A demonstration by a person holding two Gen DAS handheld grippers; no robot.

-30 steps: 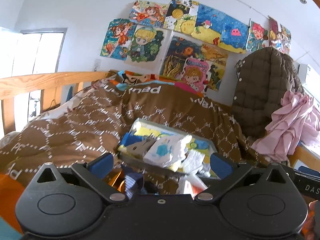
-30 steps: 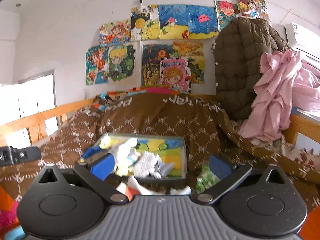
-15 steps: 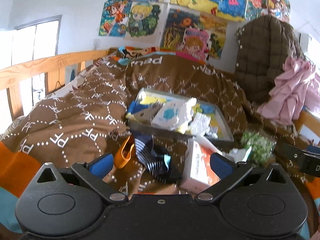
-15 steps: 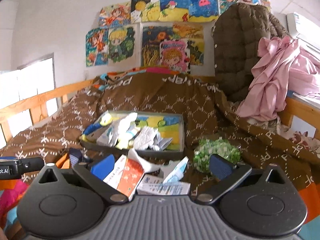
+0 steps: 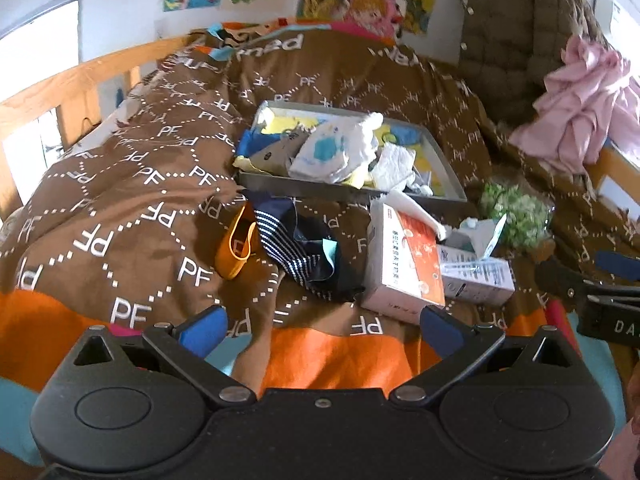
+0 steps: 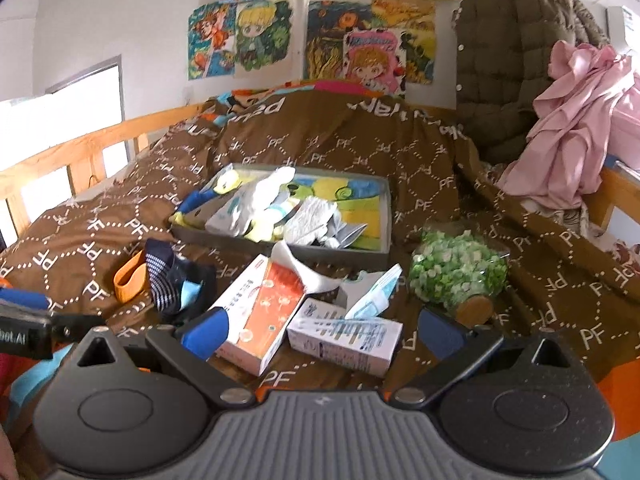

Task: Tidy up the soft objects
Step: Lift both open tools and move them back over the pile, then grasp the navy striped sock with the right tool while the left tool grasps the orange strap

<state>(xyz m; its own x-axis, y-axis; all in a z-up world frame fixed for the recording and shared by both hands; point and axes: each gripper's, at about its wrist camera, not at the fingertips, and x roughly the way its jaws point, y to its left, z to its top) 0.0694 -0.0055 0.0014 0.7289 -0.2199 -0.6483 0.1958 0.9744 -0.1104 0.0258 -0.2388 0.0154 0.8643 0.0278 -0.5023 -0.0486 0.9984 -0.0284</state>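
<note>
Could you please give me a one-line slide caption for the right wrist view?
Open right claw above boxes and socks beside a filled tray.

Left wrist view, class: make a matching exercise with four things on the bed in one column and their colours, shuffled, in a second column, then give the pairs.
Things
1. sock
2. rubber band
3. shallow tray
4. jar of beads

Colours
A. green and white
B. grey
C. navy with white stripes
D. orange

Pairs: 1-C, 2-D, 3-B, 4-A
</note>
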